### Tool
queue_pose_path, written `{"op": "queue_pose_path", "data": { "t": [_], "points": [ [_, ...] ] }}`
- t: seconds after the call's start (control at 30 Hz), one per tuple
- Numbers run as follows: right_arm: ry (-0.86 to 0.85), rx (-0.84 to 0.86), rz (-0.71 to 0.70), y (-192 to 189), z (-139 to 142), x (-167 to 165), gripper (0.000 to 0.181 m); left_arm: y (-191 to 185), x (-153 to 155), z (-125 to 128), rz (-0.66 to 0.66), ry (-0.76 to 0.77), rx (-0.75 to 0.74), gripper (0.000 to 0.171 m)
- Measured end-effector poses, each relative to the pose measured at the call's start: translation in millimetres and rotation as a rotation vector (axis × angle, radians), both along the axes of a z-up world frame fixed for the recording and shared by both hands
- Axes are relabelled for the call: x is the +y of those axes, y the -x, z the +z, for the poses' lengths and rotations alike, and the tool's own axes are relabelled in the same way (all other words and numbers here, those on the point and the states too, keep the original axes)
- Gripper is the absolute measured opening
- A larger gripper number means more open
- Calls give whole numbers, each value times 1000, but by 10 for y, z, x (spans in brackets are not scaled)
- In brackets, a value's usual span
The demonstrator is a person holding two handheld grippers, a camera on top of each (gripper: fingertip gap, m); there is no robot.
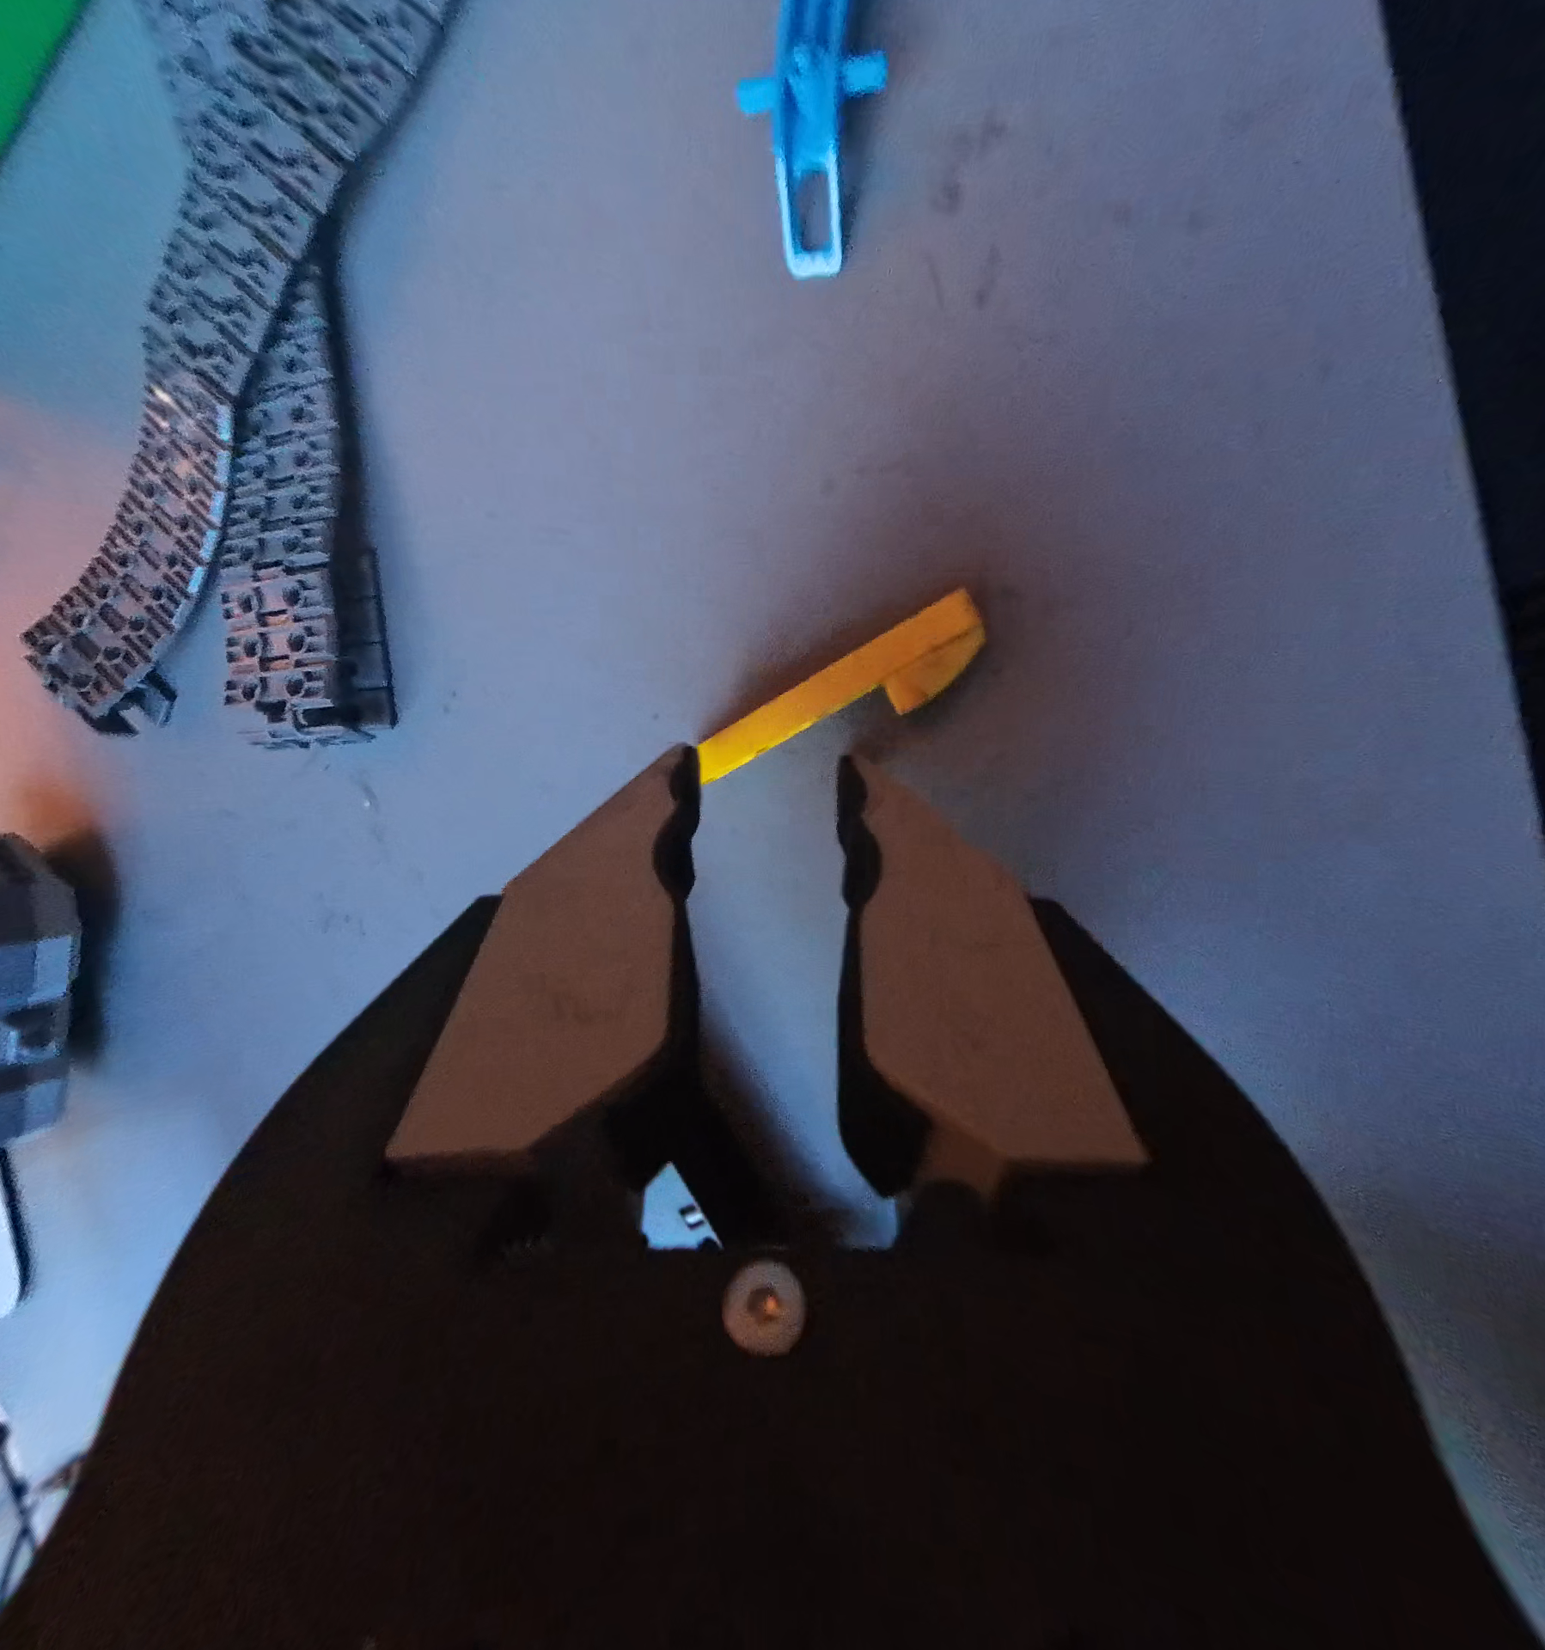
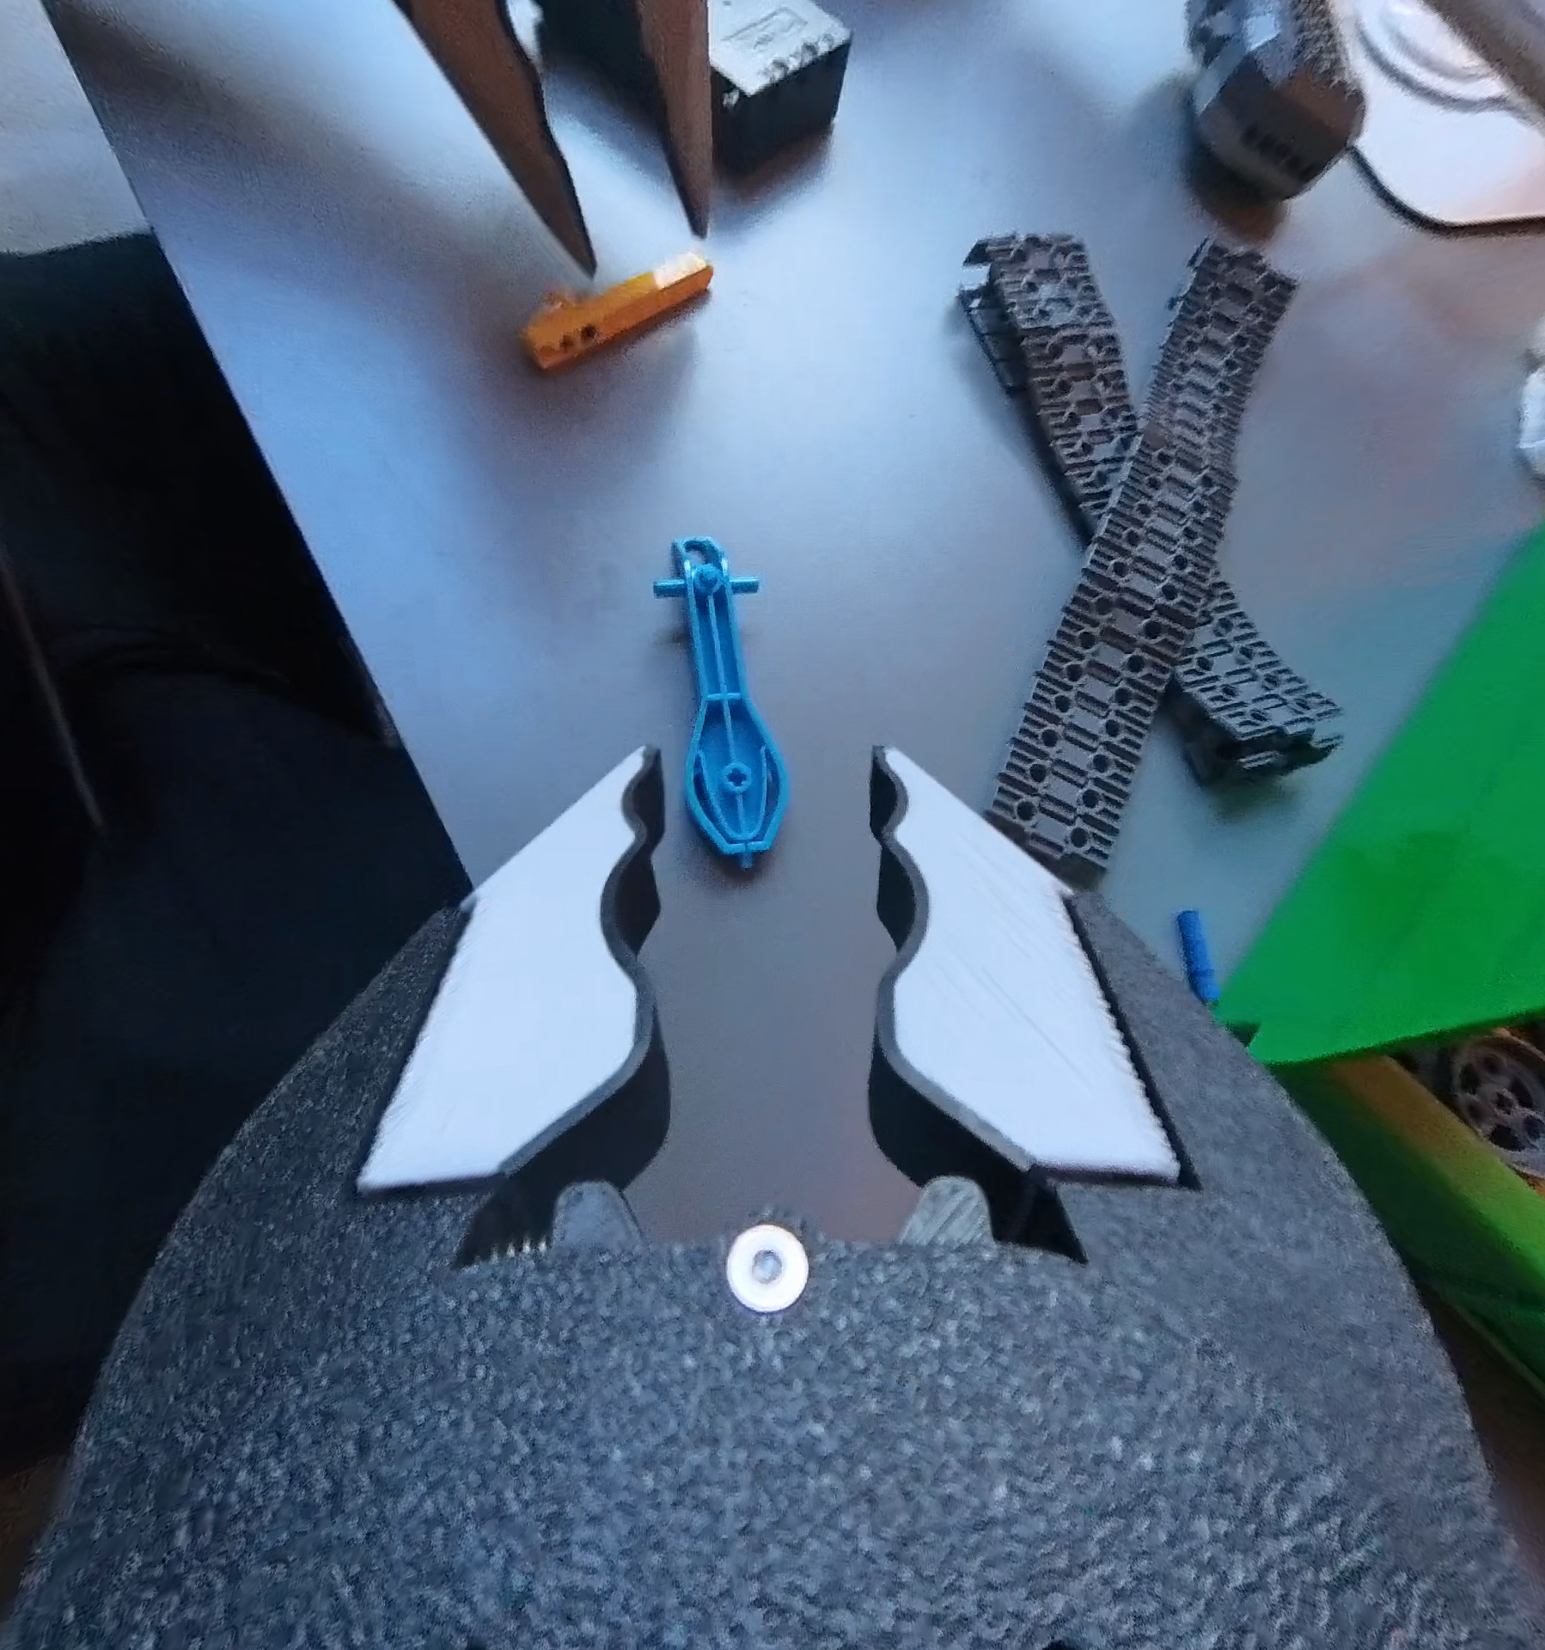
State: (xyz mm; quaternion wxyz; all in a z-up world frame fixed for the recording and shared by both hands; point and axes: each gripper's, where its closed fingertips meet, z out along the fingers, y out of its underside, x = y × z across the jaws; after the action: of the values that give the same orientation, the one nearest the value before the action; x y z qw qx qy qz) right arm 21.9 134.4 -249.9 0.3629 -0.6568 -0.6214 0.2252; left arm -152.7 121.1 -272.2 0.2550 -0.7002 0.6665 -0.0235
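Note:
A yellow-orange plastic bar [image 1: 849,683] lies on the grey table [image 1: 617,446]. My left gripper [image 1: 767,759] is open and empty, its tips just short of the bar, the left tip at the bar's near end. It shows from across in the right wrist view [image 2: 648,245], above the bar [image 2: 617,308]. A blue plastic paddle-shaped piece [image 2: 724,714] lies flat. My right gripper [image 2: 764,768] is open and empty, and the piece's wide end lies between its fingertips. The blue piece also shows far off in the left wrist view [image 1: 809,134].
Two grey tread strips [image 2: 1153,554] lie crossed to the right, also in the left wrist view [image 1: 233,393]. A green box [image 2: 1421,848] holds wheels [image 2: 1505,1103]. A small blue pin [image 2: 1196,951], a grey block [image 2: 1269,98], a black block [image 2: 778,80] and the table edge [image 2: 242,446] are nearby. About 20 centimetres separates my left fingertips from my right.

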Motion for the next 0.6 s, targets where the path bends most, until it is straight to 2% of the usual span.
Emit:
{"op": "queue_pose_path", "data": {
  "t": [0.03, 0.17, 0.27, 0.33, 0.4, 0.47, 0.53, 0.6],
  "points": [
    [1, -16, 3, 11, -44, 5, 43, -14, 15, -4, -16, -6, 8, 25],
    [4, -75, 59, 126, -209, -94, 47, -44, 48, -2, -54, -12, 40, 26],
    [-3, -51, 73, 216, -205, -114, 45, -95, -5, -27, -61, 28, 24, 14],
    [19, -58, 69, 239, -223, -102, 40, -137, -47, -27, -41, 40, 8, 14],
    [22, -64, 45, 258, -236, -46, 18, -175, -96, -27, 3, 57, -12, 15],
    [30, -66, 52, 293, -241, -45, 17, -239, -202, -23, 36, 104, -55, 20],
    [27, -65, 55, 333, -237, -31, 27, -251, -246, -22, 107, 130, -75, 24],
    [53, -64, 68, 366, -242, -37, 26, -246, -335, -10, 142, 176, -82, 29]
  ]
}}
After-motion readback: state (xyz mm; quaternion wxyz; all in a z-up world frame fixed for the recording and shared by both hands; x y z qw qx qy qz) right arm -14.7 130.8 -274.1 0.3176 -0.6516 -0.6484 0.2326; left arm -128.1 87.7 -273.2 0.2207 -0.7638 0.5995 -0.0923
